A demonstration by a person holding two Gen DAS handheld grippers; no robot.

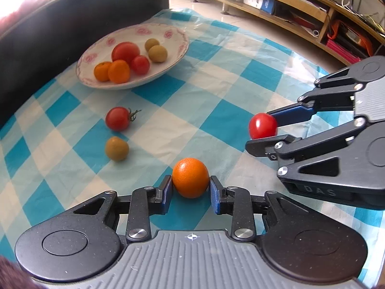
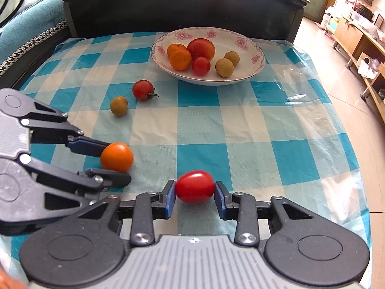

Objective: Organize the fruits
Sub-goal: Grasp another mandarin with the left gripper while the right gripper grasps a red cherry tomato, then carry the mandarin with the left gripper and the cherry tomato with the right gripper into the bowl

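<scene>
Pale tile floor (image 1: pixel 240 21) w/ glare; long wooden shelf unit (image 1: pixel 300 7) along wall; dark sofa back (image 2: pixel 182 7) behind table.

You have one small orange (image 1: pixel 190 177) and one cherry tomato (image 2: pixel 195 187) near the table's front edge. A stemmed tomato (image 2: pixel 143 89) and a tan longan (image 2: pixel 118 106) lie mid-table. The flowered plate (image 2: pixel 255 48) near the back edge holds two oranges, two tomatoes and two longans.

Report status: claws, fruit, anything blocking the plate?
Left claw shut on orange; right claw shut on red tomato. Stemmed tomato and longan loose on cloth. Path to plate open.
</scene>
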